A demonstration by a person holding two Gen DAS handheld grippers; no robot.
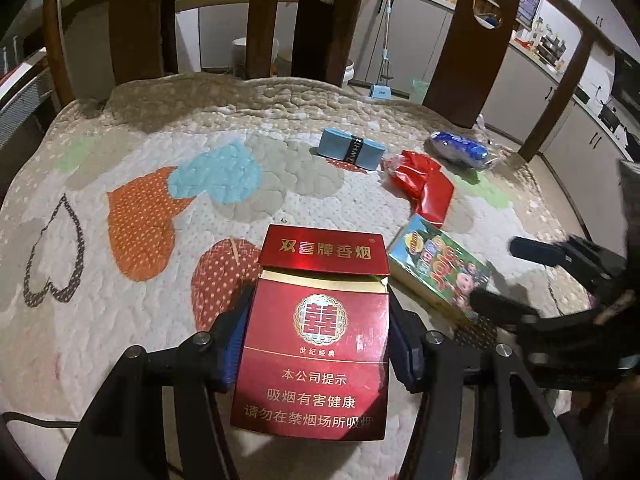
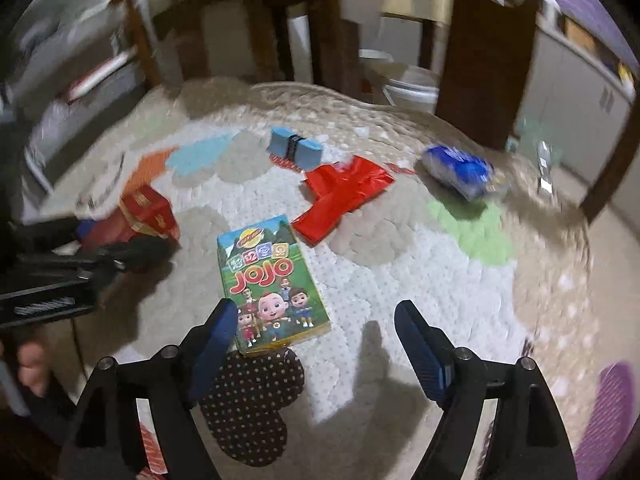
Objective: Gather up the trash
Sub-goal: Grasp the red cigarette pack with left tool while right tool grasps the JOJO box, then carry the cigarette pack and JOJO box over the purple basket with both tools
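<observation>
My left gripper (image 1: 318,312) is shut on a red cigarette pack (image 1: 320,340) with its lid flipped open, held just above the quilted cushion (image 1: 160,300). The pack also shows in the right wrist view (image 2: 146,212), at the left. My right gripper (image 2: 316,320) is open and empty, just short of a green JOJO carton (image 2: 272,284) lying flat on the cushion. The carton shows in the left wrist view (image 1: 438,266), with the right gripper (image 1: 492,272) over its right end. Farther off lie a red wrapper (image 2: 344,192), a blue wrapper (image 2: 460,170) and a light blue roll (image 2: 294,148).
The cushion covers a wooden chair seat with dark back slats (image 1: 272,16) behind and an armrest (image 1: 568,68) at the right. A white bucket (image 2: 408,88) and a broom (image 1: 384,60) stand on the floor beyond. Kitchen cabinets (image 1: 520,80) line the right wall.
</observation>
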